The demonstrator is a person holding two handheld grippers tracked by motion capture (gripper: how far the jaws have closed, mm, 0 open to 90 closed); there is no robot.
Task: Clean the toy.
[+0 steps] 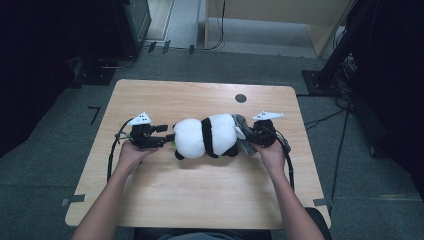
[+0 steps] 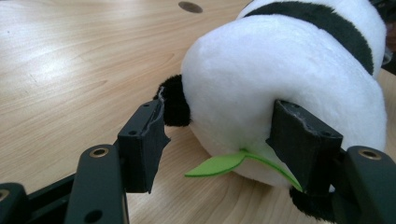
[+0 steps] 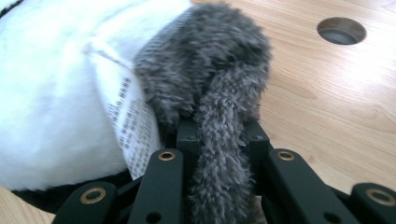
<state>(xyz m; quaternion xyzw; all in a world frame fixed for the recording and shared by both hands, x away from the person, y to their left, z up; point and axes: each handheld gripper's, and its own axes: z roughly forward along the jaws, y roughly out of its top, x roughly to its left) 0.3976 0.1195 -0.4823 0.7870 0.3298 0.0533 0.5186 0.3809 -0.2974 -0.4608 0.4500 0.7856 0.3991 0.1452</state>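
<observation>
- White and black plush makes up the panda toy (image 1: 207, 136), which lies on its side across the middle of the counter (image 1: 200, 200), its length running left to right between the two grippers.
- Its left end is a rounded white bulge with a black ear or paw (image 2: 173, 100) tucked against the wood; a green felt leaf (image 2: 219, 164) sticks out from beneath it, and a black band wraps the body.
- At the right end a grey fuzzy piece (image 3: 219, 93) and a printed fabric label (image 3: 126, 126) hang off the white body.
- The right gripper (image 3: 219, 135) has its fingers pinched on a fold of that grey fuzz; a firm grip close to the seam looks wise, so the fuzz does not slip out.
- The left gripper (image 2: 224, 135) has its fingers spread about halfway around the white end, one touching the plush and one just clear; closing should take plenty of plush, not the thin leaf.
- Light wooden counter, with a round cable hole (image 1: 240, 98) on its far side.
</observation>
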